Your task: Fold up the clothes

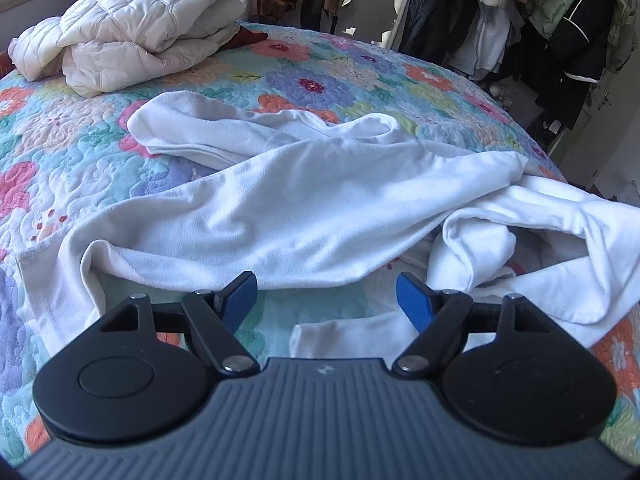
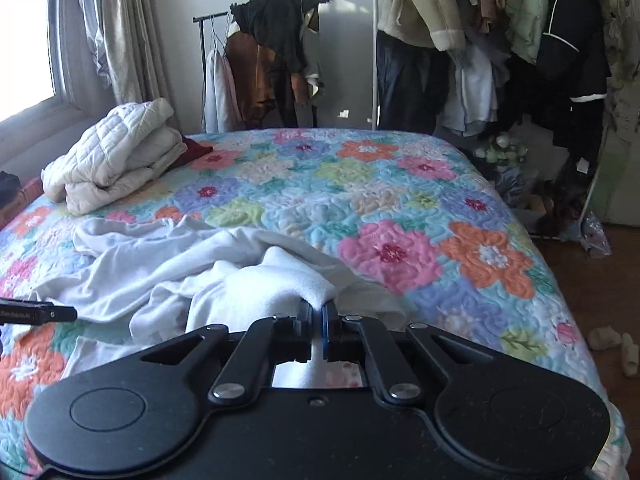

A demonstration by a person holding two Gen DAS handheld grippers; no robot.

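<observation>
A rumpled white garment (image 1: 280, 208) lies spread across the near half of a bed, its soft cloth bunched into long folds and one sleeve-like length trailing toward the far left. Seen from the right wrist, the same white garment (image 2: 208, 276) rises in a peak at its near right edge, where the right gripper (image 2: 319, 312) has its tongs pressed together on a pinch of the fabric, the cloth pulled up into the blue pads.

The left gripper (image 1: 326, 292) hangs just over the near edge of the garment with its tongs standing well apart, blue pads (image 1: 414, 300) bare and nothing between them; a patch of quilt and a flat white piece of cloth show through the gap.

Beneath the clothing, a floral quilt (image 2: 400, 216) in pink, orange, lilac and pale blue covers the bed. At the far left of the bed sits a cream quilted jacket (image 1: 136, 28), loosely folded into a heap, with a dark red item (image 1: 248, 38) poking out from beneath its right side.

Beyond the bed, a clothes rack (image 2: 276, 52) hung with brown and black garments stands against the far wall, and a crowded row of hanging coats (image 2: 540, 40) fills the far right. Curtains (image 2: 116, 32) frame a bright window at the far left.
</observation>
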